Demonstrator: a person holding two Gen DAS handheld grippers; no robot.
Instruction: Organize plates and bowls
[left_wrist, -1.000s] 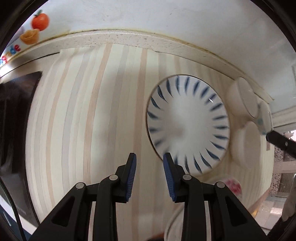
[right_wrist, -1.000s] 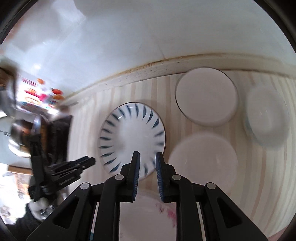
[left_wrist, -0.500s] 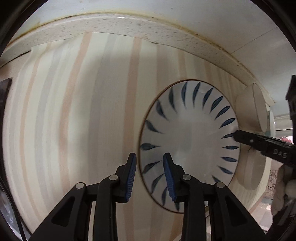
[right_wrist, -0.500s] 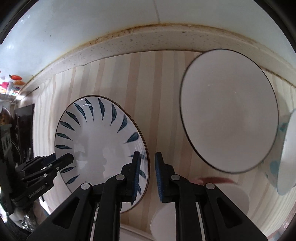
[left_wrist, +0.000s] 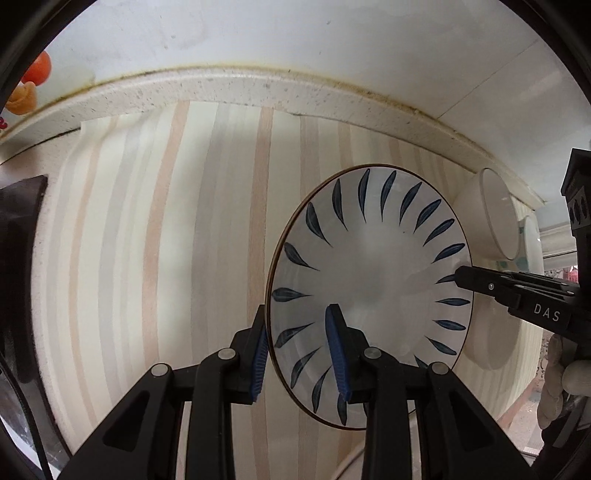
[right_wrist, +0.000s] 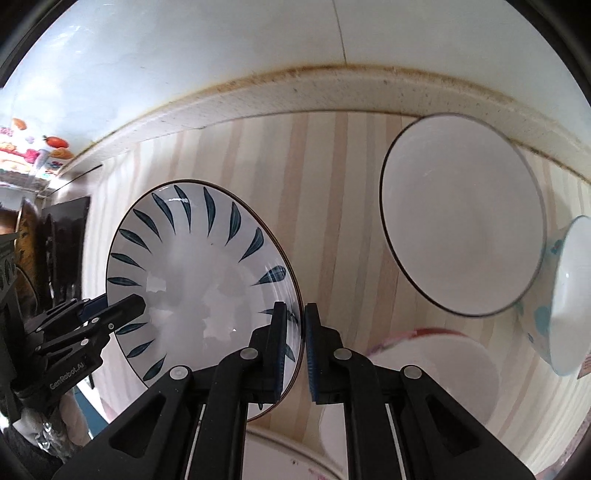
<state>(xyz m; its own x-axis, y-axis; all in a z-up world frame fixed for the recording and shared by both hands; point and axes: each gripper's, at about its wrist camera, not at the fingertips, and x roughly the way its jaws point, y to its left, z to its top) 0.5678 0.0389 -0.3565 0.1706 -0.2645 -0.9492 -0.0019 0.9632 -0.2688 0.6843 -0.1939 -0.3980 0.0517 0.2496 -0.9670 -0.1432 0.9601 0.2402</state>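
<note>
Left gripper (left_wrist: 300, 354) straddling plate (left_wrist: 373, 273) rim, open

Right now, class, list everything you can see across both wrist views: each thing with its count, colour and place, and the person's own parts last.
Round white plate with blue leaf strokes: one, on the striped mat, between both grippers.
Plain white bowl with a thin dark rim: one, at the back right, near the wall.
White bowl with teal spots: one, far right edge.
White dish with a pink rim: one, front right.
Beige striped mat: one, covering the counter.
Speckled counter edge: one, along the white wall.
Left gripper: black with blue pads, fingers straddling the plate's left rim.
Right gripper: black, fingers straddling the plate's right rim.
</note>
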